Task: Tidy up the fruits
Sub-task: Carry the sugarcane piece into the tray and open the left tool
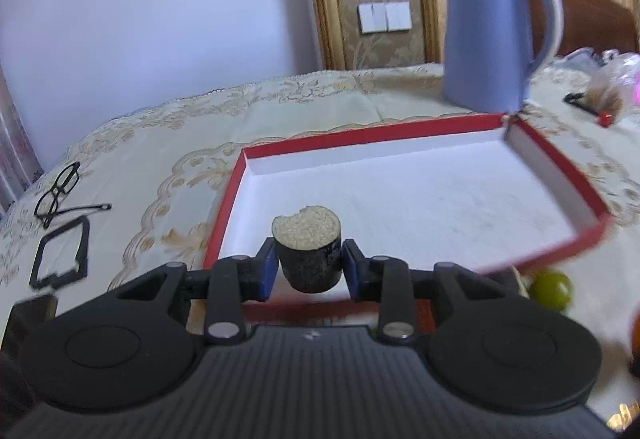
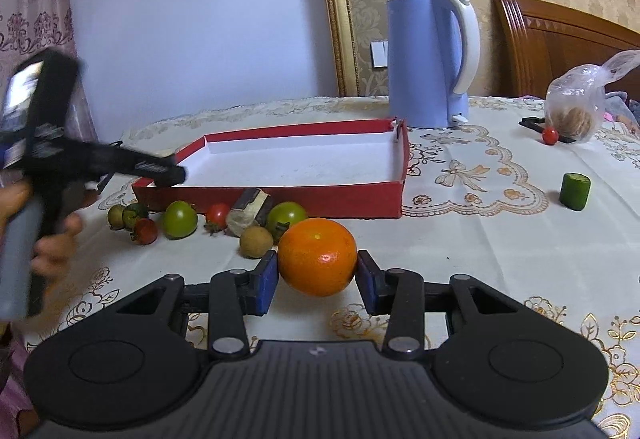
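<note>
While the left gripper (image 1: pixel 308 267) clenches the sugarcane piece (image 1: pixel 307 249) at lower centre above the red tray (image 1: pixel 560 155) and the right gripper (image 2: pixel 317 281) clenches the orange (image 2: pixel 317 257), either may slip and roll.

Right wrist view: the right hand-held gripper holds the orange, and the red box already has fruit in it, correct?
Not quite. The right hand-held gripper does hold the orange, but the red box is empty; both wrist views show its bare white floor.

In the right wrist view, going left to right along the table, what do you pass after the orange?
orange, held in the right gripper → kettle → red cherry tomato → green cut piece
</note>
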